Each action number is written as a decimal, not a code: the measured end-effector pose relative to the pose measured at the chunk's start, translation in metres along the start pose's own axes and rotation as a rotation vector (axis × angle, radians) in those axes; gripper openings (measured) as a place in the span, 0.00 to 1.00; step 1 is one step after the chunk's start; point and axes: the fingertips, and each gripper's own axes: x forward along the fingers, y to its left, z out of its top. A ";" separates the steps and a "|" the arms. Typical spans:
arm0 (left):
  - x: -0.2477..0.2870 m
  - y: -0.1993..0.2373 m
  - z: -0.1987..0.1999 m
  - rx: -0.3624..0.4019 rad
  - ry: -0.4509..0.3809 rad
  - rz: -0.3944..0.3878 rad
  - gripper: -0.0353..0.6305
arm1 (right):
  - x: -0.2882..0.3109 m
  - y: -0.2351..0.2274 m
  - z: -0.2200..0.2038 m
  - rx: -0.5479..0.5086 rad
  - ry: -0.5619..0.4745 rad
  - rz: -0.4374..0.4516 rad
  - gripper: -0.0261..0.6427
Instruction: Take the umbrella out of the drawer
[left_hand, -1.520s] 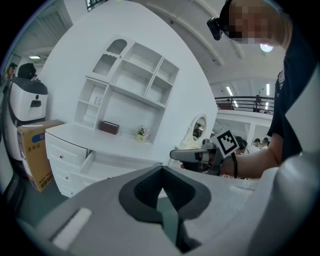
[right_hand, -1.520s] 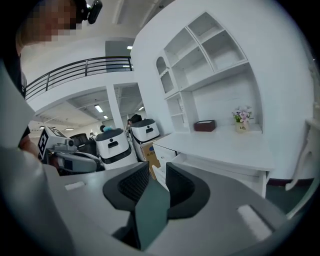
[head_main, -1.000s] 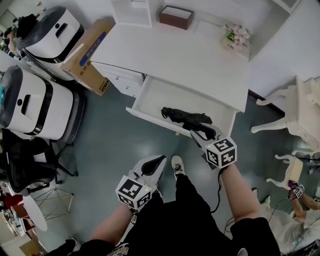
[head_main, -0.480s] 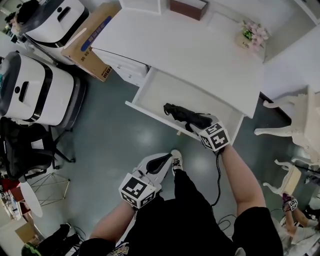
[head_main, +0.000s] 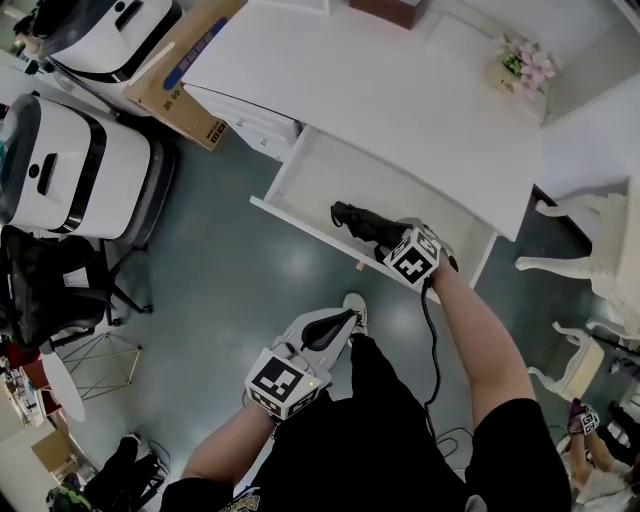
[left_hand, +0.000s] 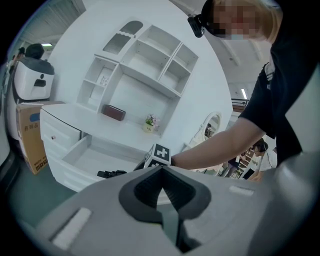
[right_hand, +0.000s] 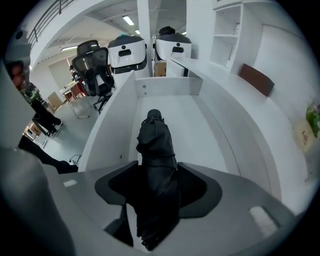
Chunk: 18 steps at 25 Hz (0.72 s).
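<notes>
A folded black umbrella (head_main: 358, 221) lies in the open white drawer (head_main: 300, 227) of the desk (head_main: 400, 100), near the front wall. My right gripper (head_main: 390, 240) points steeply down into the drawer over the umbrella's near end. In the right gripper view the umbrella (right_hand: 155, 142) runs between the jaws of my right gripper (right_hand: 157, 169); they have just been opening and stand wide on both sides of it. My left gripper (head_main: 335, 322) hangs low by the person's legs, away from the drawer, with its jaws together and nothing in them. The left gripper view shows the umbrella (left_hand: 112, 174) and drawer (left_hand: 92, 156) from afar.
Two white machines (head_main: 70, 160) and a cardboard box (head_main: 190, 60) stand left of the desk. A black chair (head_main: 50, 290) is at the left edge. A flower pot (head_main: 525, 65) sits on the desk top. White chairs (head_main: 600, 230) stand at the right.
The right gripper has dropped from in front of the drawer down into it, tipping downward over the umbrella's near end. The left gripper has drifted a little to the right and lower.
</notes>
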 end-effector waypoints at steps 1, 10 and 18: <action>0.000 0.000 -0.001 -0.007 0.002 0.004 0.05 | 0.004 -0.001 0.000 -0.010 0.013 0.004 0.45; -0.004 0.008 -0.009 -0.046 -0.002 0.041 0.05 | 0.027 0.004 0.005 -0.025 0.088 0.086 0.50; -0.007 0.009 -0.013 -0.076 -0.010 0.063 0.05 | 0.045 0.007 0.000 -0.021 0.179 0.129 0.54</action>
